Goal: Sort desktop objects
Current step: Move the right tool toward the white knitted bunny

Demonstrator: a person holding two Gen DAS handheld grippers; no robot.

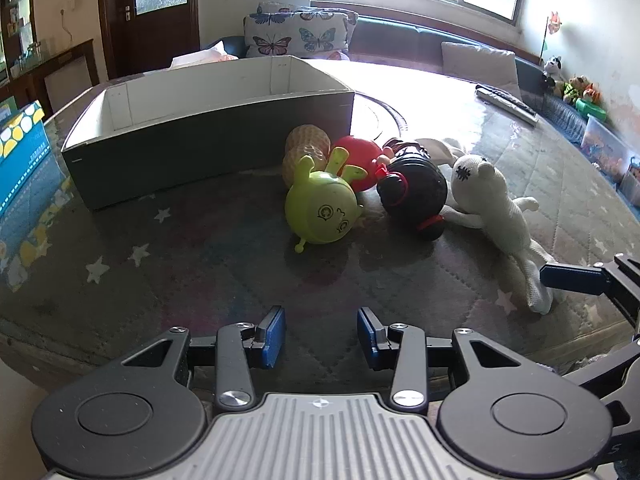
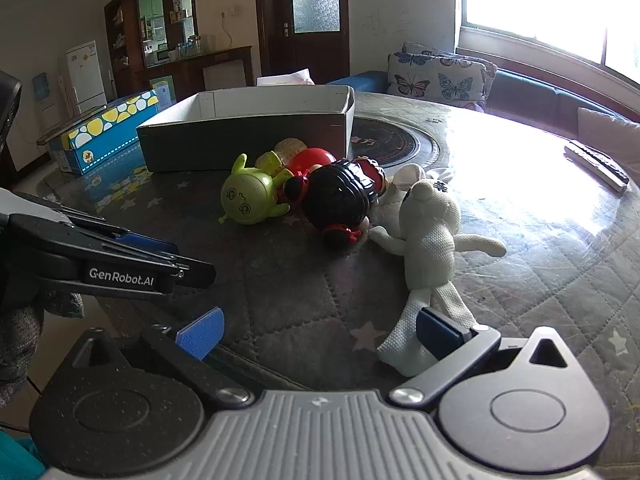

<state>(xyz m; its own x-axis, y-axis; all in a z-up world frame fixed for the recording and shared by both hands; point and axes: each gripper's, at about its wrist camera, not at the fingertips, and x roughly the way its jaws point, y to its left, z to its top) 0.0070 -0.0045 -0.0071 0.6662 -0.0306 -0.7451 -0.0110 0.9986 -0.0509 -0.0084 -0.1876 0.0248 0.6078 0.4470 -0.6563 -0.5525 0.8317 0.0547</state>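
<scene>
Several toys lie in a heap on the round table: a green alien toy (image 1: 320,210) (image 2: 250,196), a red ball-shaped toy (image 1: 360,158) (image 2: 312,159), a tan peanut-shaped toy (image 1: 306,150) (image 2: 286,148), a black-haired doll (image 1: 416,188) (image 2: 340,200) and a white knitted rabbit (image 1: 496,208) (image 2: 428,240). An open grey box (image 1: 208,148) (image 2: 248,140) stands just behind them. My left gripper (image 1: 322,336) is open and empty, short of the green toy. My right gripper (image 2: 320,332) is open wide, its right finger beside the rabbit's legs.
A blue box with yellow dots (image 1: 20,152) (image 2: 108,128) stands at the table's left edge. A remote control (image 1: 508,104) (image 2: 596,164) lies at the far right. A sofa with butterfly cushions (image 1: 300,34) is behind the table. The quilted cover (image 1: 200,280) shows in front.
</scene>
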